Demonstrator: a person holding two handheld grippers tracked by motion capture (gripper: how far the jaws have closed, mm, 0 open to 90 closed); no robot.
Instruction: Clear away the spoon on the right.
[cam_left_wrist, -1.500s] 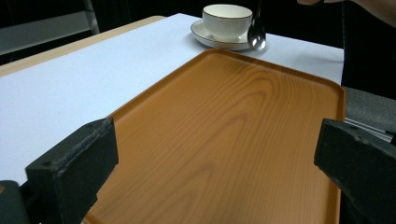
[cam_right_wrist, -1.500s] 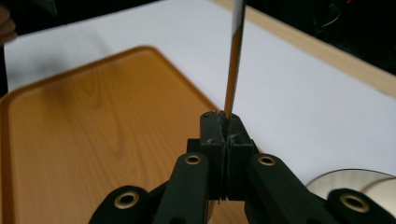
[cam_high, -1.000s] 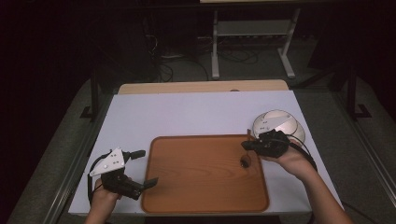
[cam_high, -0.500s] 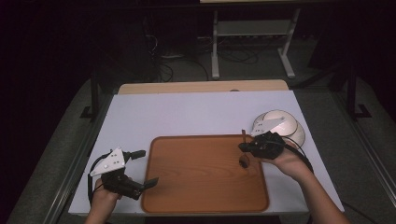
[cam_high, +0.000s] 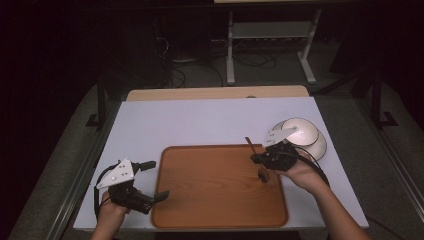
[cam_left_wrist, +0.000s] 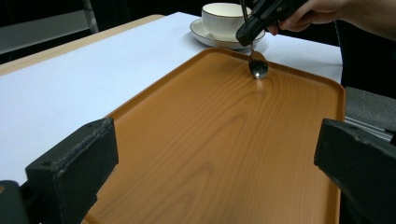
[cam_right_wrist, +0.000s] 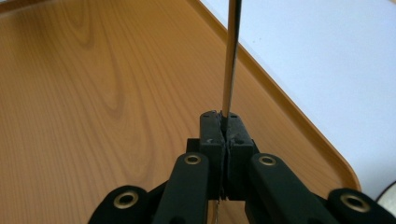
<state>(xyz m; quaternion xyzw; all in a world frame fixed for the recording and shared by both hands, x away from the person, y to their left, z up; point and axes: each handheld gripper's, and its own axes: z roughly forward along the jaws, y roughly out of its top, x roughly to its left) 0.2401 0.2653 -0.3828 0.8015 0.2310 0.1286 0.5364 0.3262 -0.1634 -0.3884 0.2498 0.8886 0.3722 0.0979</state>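
Near the tray's (cam_high: 210, 190) right edge, the right tool (cam_high: 256, 159), clamped on the spoon (cam_high: 262, 173), has come off the cup (cam_high: 296, 131) and now touches its bowl to the wood; left tool (cam_high: 154, 180) waits, apart, at the bench's near-left corner

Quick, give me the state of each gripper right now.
Left gripper: open, holding nothing, beside the tray.
Right gripper: closed on the spoon, its bowl touching the tray.
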